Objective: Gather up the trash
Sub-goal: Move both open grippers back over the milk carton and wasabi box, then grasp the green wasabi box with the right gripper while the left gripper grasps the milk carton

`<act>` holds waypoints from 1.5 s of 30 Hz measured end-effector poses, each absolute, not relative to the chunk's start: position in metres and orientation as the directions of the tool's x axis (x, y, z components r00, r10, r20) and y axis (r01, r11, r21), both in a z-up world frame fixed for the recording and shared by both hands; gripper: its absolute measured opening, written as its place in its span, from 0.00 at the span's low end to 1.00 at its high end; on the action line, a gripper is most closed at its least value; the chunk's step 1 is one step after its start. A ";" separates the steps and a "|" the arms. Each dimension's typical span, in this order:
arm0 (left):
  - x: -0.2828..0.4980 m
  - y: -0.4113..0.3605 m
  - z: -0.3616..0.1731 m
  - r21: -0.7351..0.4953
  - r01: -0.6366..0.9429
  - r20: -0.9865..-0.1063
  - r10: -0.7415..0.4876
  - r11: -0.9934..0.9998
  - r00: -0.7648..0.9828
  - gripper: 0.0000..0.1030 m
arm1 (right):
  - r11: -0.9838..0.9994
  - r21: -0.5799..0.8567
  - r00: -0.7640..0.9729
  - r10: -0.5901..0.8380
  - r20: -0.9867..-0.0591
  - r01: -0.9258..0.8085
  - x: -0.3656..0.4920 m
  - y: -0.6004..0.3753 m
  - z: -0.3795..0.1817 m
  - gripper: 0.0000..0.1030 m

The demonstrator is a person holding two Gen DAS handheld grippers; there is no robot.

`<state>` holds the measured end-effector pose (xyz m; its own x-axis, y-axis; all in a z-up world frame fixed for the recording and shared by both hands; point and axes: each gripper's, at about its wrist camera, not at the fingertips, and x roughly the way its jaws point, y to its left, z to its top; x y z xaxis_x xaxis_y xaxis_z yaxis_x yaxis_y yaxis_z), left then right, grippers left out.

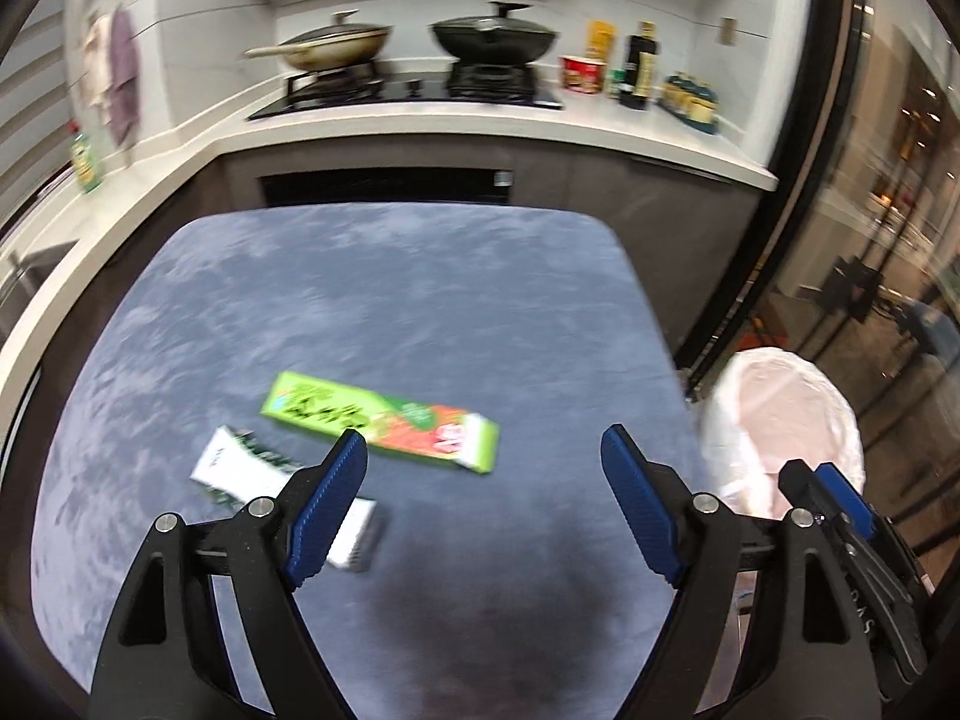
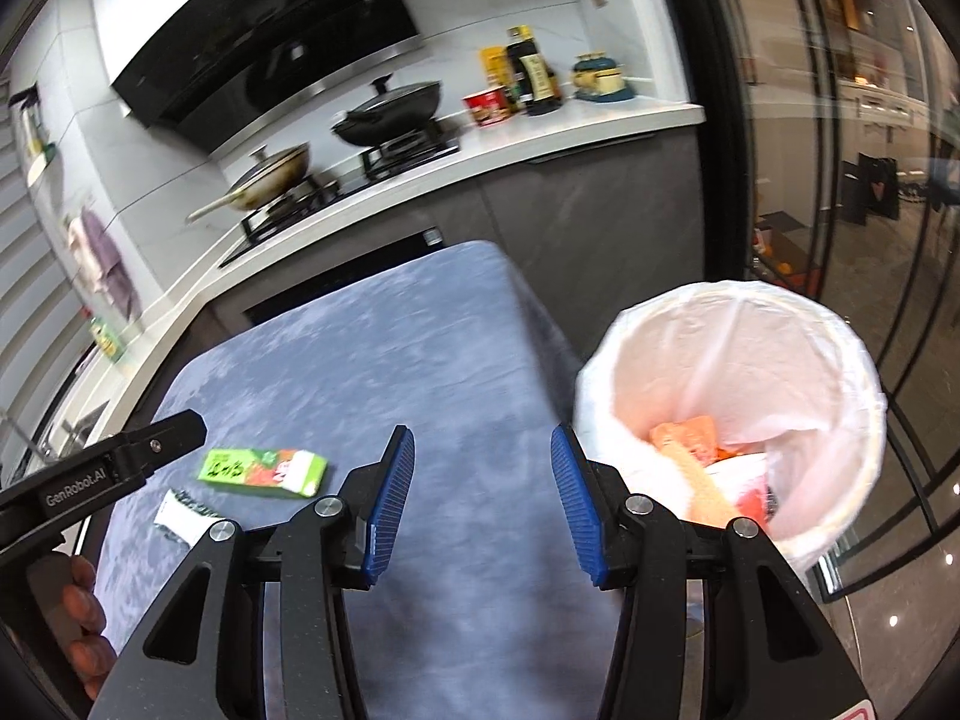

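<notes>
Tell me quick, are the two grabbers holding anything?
Left gripper: open, fingers wide apart, holding nothing.
Right gripper: open, nothing between its fingers.

Both wrist views angle down, sharing table.
</notes>
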<state>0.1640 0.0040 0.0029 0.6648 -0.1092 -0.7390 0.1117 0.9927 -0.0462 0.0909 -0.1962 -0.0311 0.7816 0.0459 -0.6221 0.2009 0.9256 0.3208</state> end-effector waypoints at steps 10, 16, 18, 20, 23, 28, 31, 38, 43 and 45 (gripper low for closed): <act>0.173 0.056 -0.017 -0.028 -0.062 -0.772 0.018 0.998 0.636 0.74 | 0.946 0.304 0.756 0.120 -0.643 0.109 0.110 -0.143 -0.040 0.45; 0.187 0.072 -0.040 -0.026 -0.181 -0.815 0.084 0.983 0.573 0.74 | 0.949 0.304 0.745 0.140 -0.652 0.088 0.121 -0.130 -0.044 0.45; 0.191 0.076 -0.048 -0.028 -0.218 -0.825 0.100 0.976 0.556 0.74 | 0.950 0.303 0.740 0.147 -0.657 0.081 0.124 -0.127 -0.046 0.45; 0.196 0.079 -0.057 -0.035 -0.250 -0.839 0.107 0.967 0.533 0.74 | 0.951 0.299 0.736 0.150 -0.660 0.074 0.128 -0.124 -0.048 0.45; 0.200 0.082 -0.069 -0.040 -0.286 -0.858 0.114 0.957 0.501 0.74 | 0.952 0.300 0.732 0.157 -0.663 0.067 0.132 -0.121 -0.050 0.45; 0.201 0.086 -0.081 0.003 -0.318 -0.870 0.160 0.948 0.467 0.75 | 0.953 0.300 0.721 0.173 -0.671 0.051 0.142 -0.115 -0.054 0.45; 0.199 0.092 -0.087 0.001 -0.327 -0.877 0.158 0.945 0.453 0.77 | 0.954 0.297 0.716 0.183 -0.674 0.036 0.148 -0.110 -0.055 0.45; 0.183 0.120 -0.090 0.019 -0.318 -0.881 0.166 0.948 0.443 0.77 | 0.956 0.295 0.693 0.217 -0.688 -0.006 0.164 -0.086 -0.063 0.45; 0.173 0.159 -0.097 0.024 -0.347 -0.898 0.172 0.938 0.405 0.76 | 0.954 0.295 0.673 0.250 -0.696 -0.050 0.178 -0.062 -0.070 0.45; 0.172 0.170 -0.101 0.023 -0.344 -0.900 0.169 0.939 0.401 0.75 | 0.952 0.295 0.663 0.270 -0.698 -0.077 0.188 -0.049 -0.071 0.45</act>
<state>0.1720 0.1696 -0.1007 0.4008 0.1693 -0.9004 -0.3441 0.9387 0.0233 0.1885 -0.0492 -0.0715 0.6626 0.2705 -0.6984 -0.0775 0.9523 0.2953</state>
